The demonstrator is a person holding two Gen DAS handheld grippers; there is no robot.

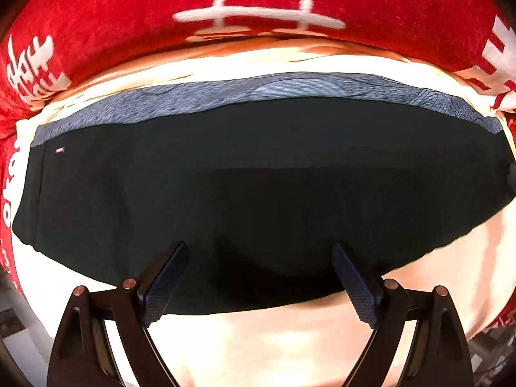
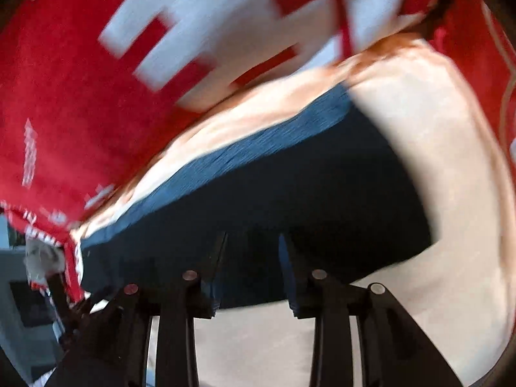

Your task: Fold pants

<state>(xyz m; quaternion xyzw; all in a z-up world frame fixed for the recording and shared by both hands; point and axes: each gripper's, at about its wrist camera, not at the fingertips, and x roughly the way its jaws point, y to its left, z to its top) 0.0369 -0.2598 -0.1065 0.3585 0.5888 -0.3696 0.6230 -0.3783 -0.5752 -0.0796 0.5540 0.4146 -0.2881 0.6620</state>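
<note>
A red blanket [image 1: 96, 25] with white lettering covers the far side, and a cream sheet [image 1: 274, 338] lies over it. On the sheet rest the dark pants [image 1: 258, 193], folded flat, grey waistband [image 1: 258, 93] along the far edge. The left gripper [image 1: 259, 277] hangs above them, jaws spread wide and empty. The right gripper [image 2: 251, 271] is partly parted, nothing visibly pinched. A careless pass could likely snag the near hem and undo the fold.
</note>
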